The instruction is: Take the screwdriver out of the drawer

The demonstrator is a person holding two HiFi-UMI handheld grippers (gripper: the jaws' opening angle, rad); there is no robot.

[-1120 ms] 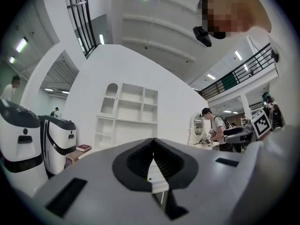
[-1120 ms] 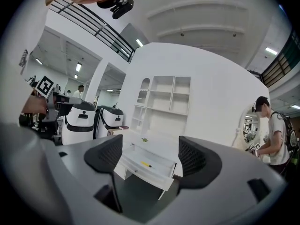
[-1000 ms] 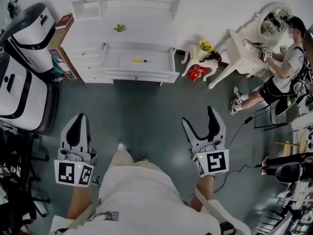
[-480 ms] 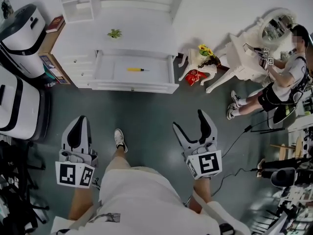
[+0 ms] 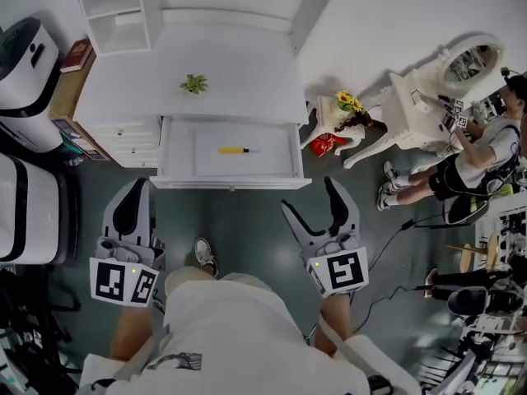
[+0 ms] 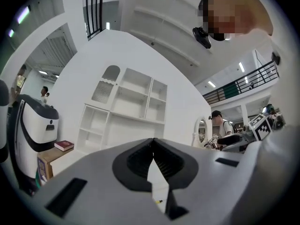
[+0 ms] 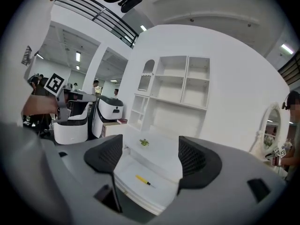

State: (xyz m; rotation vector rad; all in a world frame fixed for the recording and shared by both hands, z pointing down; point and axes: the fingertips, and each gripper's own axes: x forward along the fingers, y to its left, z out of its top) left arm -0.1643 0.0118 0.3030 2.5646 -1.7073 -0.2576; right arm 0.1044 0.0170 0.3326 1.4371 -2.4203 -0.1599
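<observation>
— What's different from a second ago?

— The person has stepped up to the white desk [image 5: 247, 64]. The open drawer [image 5: 185, 161] was well ahead of both grippers then. Now its front edge sits just beyond their tips. The screwdriver [image 5: 233, 150] lies where it lay, flat on the drawer floor near the middle, yellow handle to the left, nothing touching it.

— And the grippers?

— Unchanged. The left gripper [image 5: 137, 189] is still clenched on nothing, its jaws meeting at the tips. The right gripper [image 5: 310, 197] is still spread wide and empty.

— Anything you can't make out?

— The left gripper view is mostly filled by its own jaws. Through the narrow slit below where they meet there's a tiny yellow speck, probably the screwdriver [image 6: 159, 201], though it's too small to be sure. In the head view the person's forearms vanish under the shirt, and only one shoe [image 5: 205, 256] shows between the grippers. The screwdriver's shaft is a thin dark line, and I can't tell its tip.

— How are the grippers held?

— Low, side by side in front of the person's body, marker cubes toward the person and jaws pointing at the drawer. The right one leans a little to the left. In the right gripper view the screwdriver [image 7: 143, 179] shows in the gap between the jaws, well beyond them, with a small plant [image 7: 144, 143] on the desk top behind it.
</observation>
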